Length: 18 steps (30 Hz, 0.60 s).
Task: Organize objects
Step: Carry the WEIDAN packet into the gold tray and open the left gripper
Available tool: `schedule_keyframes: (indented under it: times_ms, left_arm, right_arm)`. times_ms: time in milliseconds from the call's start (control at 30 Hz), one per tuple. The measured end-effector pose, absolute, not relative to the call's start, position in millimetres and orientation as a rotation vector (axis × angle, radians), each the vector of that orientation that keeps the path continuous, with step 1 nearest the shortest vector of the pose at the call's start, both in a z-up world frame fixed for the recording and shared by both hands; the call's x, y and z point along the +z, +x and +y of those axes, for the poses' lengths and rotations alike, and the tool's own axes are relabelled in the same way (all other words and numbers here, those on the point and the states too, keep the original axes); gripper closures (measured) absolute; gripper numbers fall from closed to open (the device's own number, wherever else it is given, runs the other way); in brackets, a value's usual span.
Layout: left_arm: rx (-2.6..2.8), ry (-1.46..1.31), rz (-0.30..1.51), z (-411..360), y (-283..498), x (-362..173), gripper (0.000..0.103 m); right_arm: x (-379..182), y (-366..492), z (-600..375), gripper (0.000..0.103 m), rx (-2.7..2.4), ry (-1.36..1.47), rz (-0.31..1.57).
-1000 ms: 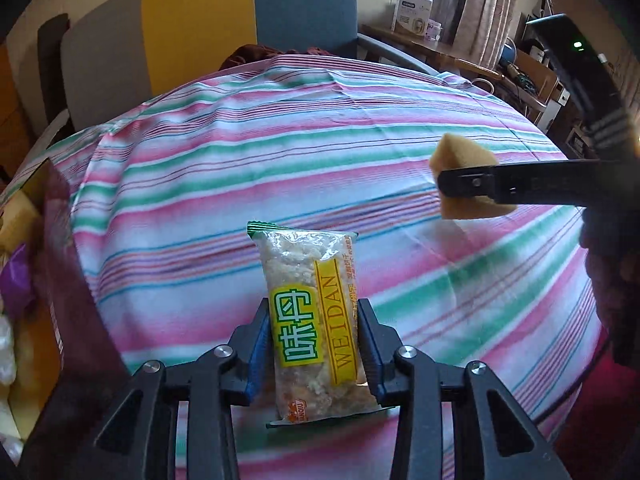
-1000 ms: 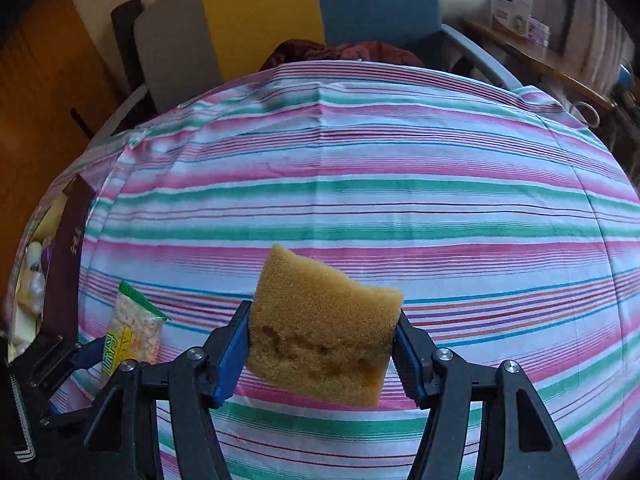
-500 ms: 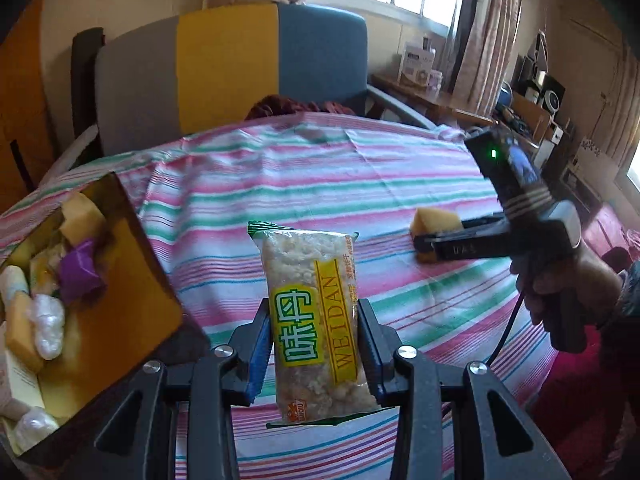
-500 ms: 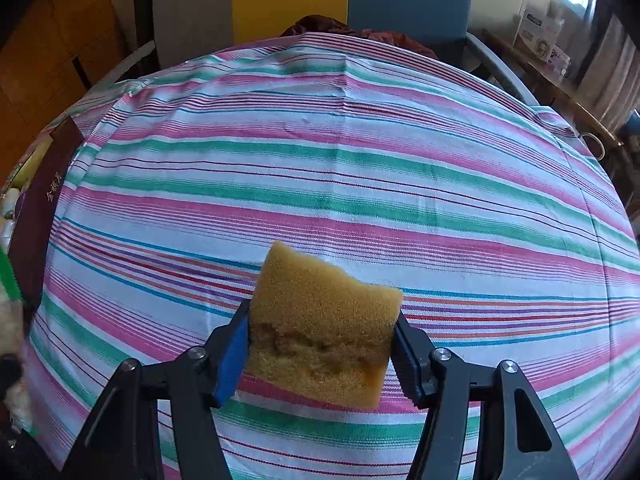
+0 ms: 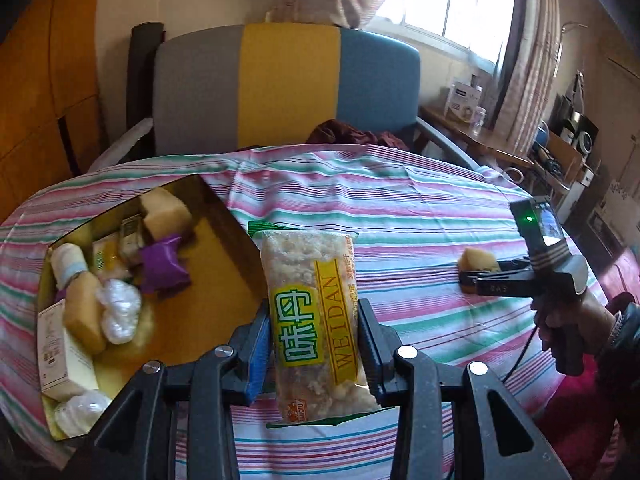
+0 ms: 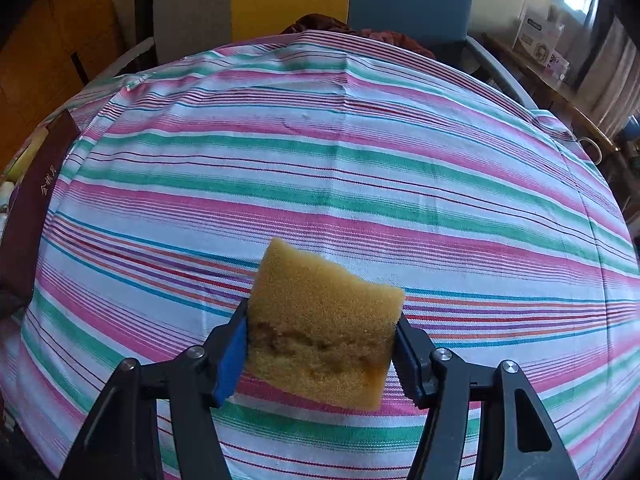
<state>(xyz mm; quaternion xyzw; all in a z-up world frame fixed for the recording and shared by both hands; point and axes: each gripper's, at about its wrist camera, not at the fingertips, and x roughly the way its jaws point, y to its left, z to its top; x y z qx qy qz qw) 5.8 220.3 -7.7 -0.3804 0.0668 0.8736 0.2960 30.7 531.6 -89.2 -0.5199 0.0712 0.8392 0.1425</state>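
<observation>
The left gripper [image 5: 312, 354] has its fingers clamped on the upright WEIDAN snack packet [image 5: 316, 320]; the open box [image 5: 224, 216] lies just left. The right gripper [image 6: 320, 354] clamps the sponge [image 6: 324, 328], farther away.

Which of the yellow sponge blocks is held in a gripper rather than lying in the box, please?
The sponge clamped in the right gripper over the striped cloth. The two other sponge blocks lie loose inside the box among the packets.

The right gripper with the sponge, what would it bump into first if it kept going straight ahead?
Probably the striped tablecloth. The right gripper, shut on the yellow sponge, points down at bare cloth, with nothing else ahead. The sponge would likely touch first; depth is unclear.
</observation>
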Motion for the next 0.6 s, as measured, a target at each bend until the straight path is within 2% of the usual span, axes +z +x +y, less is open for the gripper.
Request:
schedule_keyframes:
  times_ms: [400,600]
  left_arm:
    - [2.465,-1.088,0.050,154,-30,-12,0.064]
    - [2.536,-1.175,0.006,111,-59,-32,0.064]
  right_arm:
    - [-90,32,532,0.039,2.420,-1.496,0.193]
    - [-90,32,531,0.039,2.416,-1.496,0.177]
